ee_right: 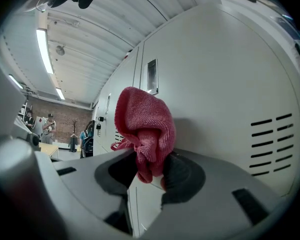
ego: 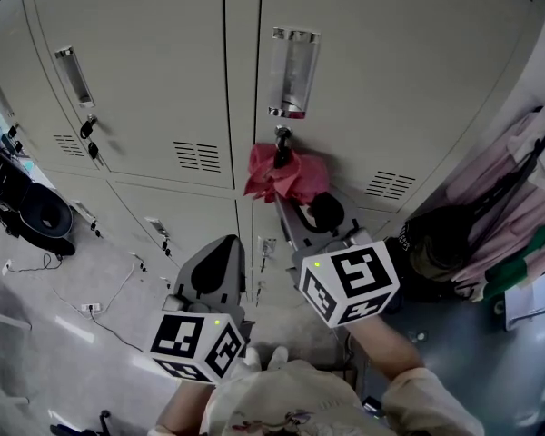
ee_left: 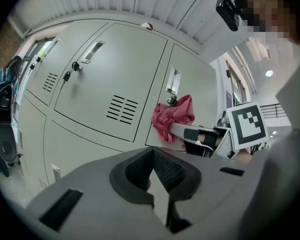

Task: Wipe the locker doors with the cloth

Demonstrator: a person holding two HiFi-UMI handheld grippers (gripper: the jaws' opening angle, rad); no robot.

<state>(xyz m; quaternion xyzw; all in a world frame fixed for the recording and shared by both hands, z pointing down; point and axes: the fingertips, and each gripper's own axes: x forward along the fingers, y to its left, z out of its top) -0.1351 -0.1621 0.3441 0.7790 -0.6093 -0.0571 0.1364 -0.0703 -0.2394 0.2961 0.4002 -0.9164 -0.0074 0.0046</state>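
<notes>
A crumpled red cloth point(ego: 286, 178) is pressed against the grey upper right locker door point(ego: 409, 80), just below its key point(ego: 281, 135) and recessed handle point(ego: 293, 73). My right gripper point(ego: 289, 209) is shut on the cloth point(ee_right: 142, 129), which bulges up out of the jaws of the right gripper point(ee_right: 150, 171). The left gripper view shows the cloth point(ee_left: 172, 116) on the door edge. My left gripper point(ego: 220, 251) hangs lower and to the left, away from the doors. The left gripper point(ee_left: 152, 171) is shut, with its pads meeting on nothing.
More locker doors point(ego: 136, 80) run to the left, with keys and vents. A black round object point(ego: 38, 218) and cables point(ego: 104, 309) lie on the floor at left. A dark bag point(ego: 436, 243) and hanging clothes point(ego: 518, 216) crowd the right. Distant people point(ee_right: 49, 126) stand far off.
</notes>
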